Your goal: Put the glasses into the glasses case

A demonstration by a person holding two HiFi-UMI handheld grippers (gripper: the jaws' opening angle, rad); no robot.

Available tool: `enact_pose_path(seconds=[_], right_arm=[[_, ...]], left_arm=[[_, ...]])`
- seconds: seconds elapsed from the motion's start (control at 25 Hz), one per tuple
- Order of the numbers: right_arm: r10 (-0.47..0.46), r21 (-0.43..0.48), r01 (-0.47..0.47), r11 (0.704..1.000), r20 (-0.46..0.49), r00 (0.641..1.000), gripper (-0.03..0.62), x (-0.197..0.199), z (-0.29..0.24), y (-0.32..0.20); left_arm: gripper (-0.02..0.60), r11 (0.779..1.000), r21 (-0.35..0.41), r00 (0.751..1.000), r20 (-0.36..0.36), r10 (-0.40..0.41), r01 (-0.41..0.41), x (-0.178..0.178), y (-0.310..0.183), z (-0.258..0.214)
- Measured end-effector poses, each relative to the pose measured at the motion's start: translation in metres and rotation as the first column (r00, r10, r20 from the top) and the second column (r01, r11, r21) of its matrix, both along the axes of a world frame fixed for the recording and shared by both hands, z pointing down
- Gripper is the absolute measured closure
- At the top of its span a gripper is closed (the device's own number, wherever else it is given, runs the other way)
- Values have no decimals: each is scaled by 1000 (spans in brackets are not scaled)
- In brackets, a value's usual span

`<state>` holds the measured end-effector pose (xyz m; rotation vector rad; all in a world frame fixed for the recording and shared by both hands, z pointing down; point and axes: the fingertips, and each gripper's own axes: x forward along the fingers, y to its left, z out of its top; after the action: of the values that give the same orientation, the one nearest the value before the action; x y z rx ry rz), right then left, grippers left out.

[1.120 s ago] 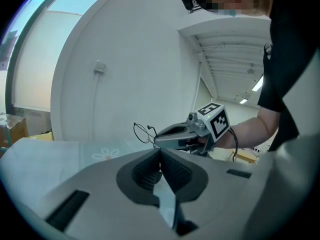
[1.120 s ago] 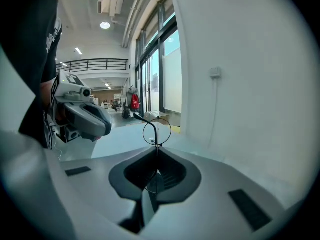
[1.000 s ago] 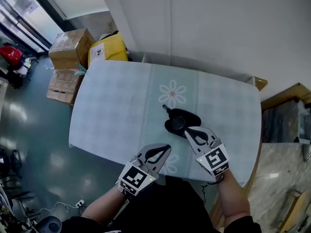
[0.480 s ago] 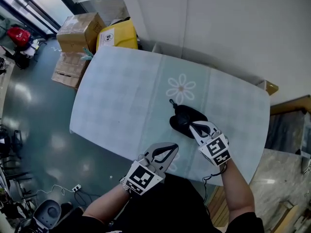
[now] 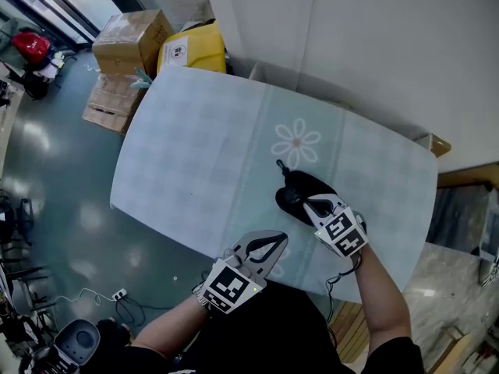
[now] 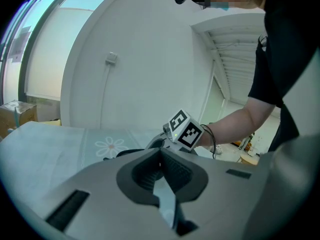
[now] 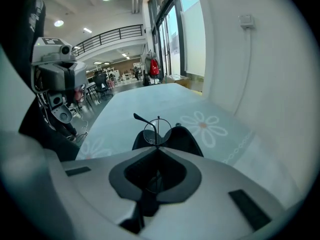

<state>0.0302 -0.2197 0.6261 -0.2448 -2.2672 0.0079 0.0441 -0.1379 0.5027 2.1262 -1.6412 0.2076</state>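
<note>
A black glasses case (image 5: 300, 192) lies open on the pale green tablecloth (image 5: 195, 146), right of the middle. My right gripper (image 5: 313, 203) hangs over its near edge, shut on the thin-rimmed glasses. In the right gripper view one round lens (image 7: 156, 133) and a dark temple arm stick out past the shut tips (image 7: 157, 148), just above the case (image 7: 182, 140). The head view hides most of the glasses behind the gripper. My left gripper (image 5: 273, 240) is shut and holds nothing at the table's near edge; its own view (image 6: 160, 153) shows the case (image 6: 127, 153) and the right gripper's marker cube (image 6: 184, 130).
Printed daisies mark the cloth (image 5: 297, 142). Cardboard boxes (image 5: 129, 36) and a yellow box (image 5: 192, 47) stand on the floor past the table's far left corner. A white wall (image 5: 351, 45) runs behind the table. A grey machine on a stand (image 7: 55, 79) is off to the left.
The right gripper has moved a little farther over the case with the glasses. The left gripper has stayed at the near edge. The head camera has shifted slightly.
</note>
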Motion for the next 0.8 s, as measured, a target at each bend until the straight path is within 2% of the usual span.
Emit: enact_pose_path(seconds=[0.32, 0.8], right_arm=[[-57, 15, 59, 998, -117, 991, 566, 4, 21, 3], [-107, 30, 116, 993, -203, 973, 566, 9, 34, 13]], left_arm=[[555, 1000, -7, 1000, -10, -10, 10, -5, -5, 2], [555, 1000, -14, 1000, -16, -9, 8, -1, -1, 5]])
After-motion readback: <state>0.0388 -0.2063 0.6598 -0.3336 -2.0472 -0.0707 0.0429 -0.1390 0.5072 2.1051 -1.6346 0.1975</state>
